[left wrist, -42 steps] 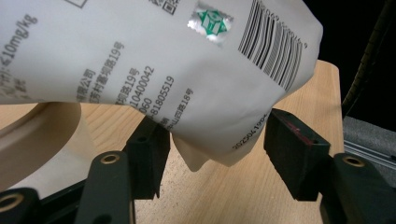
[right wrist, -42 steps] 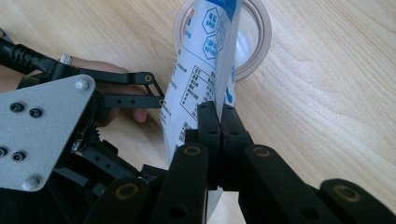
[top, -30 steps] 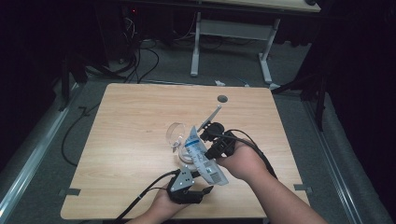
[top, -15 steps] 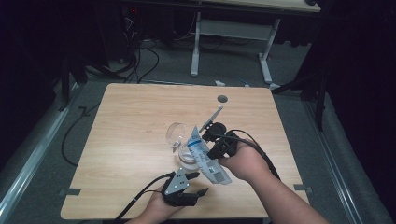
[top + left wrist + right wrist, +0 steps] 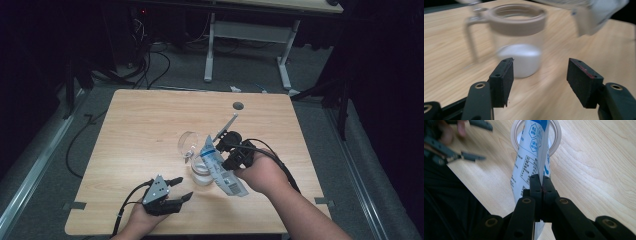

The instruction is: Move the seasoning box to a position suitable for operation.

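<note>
A clear jar (image 5: 201, 172) with a beige rim (image 5: 517, 17) stands at the table's middle, white powder (image 5: 520, 60) in its bottom, its hinged lid (image 5: 188, 142) tipped open behind it. My right gripper (image 5: 221, 151) is shut on a white-and-blue pouch (image 5: 223, 172), which it holds tilted over the jar; in the right gripper view the pouch (image 5: 531, 157) reaches to the jar's mouth (image 5: 556, 141) from the clamped jaws (image 5: 540, 181). My left gripper (image 5: 183, 188) lies low at the front left of the jar, open and empty. Its jaws (image 5: 540, 77) point at the jar.
The wooden table (image 5: 140, 125) has a small round hole (image 5: 238, 106) near its far edge. Cables (image 5: 150, 65) and the legs of another desk (image 5: 210, 50) lie on the floor beyond. The left gripper (image 5: 461, 155) appears blurred in the right gripper view.
My left gripper has drawn back from the jar, moving left along the table's front edge. The right gripper and the pouch have stayed where they were.
</note>
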Demonstrator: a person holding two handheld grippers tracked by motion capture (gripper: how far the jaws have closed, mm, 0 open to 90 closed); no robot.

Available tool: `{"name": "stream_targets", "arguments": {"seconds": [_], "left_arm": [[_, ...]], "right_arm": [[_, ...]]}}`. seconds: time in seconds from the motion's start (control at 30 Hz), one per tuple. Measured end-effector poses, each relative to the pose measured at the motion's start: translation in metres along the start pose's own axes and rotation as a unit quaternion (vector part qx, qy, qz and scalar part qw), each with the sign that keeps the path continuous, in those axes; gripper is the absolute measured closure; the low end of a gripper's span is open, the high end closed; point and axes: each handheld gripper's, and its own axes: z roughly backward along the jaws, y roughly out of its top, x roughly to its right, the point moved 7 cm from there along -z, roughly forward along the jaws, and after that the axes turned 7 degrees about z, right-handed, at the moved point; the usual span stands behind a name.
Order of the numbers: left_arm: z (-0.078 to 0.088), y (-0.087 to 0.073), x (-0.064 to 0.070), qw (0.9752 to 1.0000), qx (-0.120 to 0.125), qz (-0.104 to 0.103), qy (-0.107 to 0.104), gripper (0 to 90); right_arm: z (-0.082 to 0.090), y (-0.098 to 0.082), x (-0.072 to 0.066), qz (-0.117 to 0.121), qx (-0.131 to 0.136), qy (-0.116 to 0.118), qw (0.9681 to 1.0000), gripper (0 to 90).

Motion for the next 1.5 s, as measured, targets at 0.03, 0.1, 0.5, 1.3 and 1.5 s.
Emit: {"name": "stream_targets", "arguments": {"seconds": [0.03,0.1,0.5,1.3,1.5], "left_arm": [[0.001,0.001,-0.004,1.0,-0.002,0.002,0.005,38.9],[0.004,0.004,-0.013,0.9998,0.0,0.012,0.015,39.0],[0.007,0.011,-0.015,0.9997,0.012,0.01,0.019,39.9],[0.007,0.008,-0.015,0.9998,0.009,0.009,0.018,41.5],[0.007,0.01,-0.014,0.9997,0.012,0.012,0.017,41.5]], "right_arm": [[-0.001,-0.001,0.0,-0.002,-0.001,-0.001,1.0,89.8],[-0.002,-0.002,0.001,0.001,0.0,0.001,1.0,89.8],[-0.004,-0.006,0.002,-0.004,0.004,0.004,1.0,89.8],[0.0,-0.013,0.017,-0.009,-0.001,-0.004,1.0,89.9],[0.002,-0.015,0.026,-0.024,-0.002,-0.012,0.9996,89.9]]}}
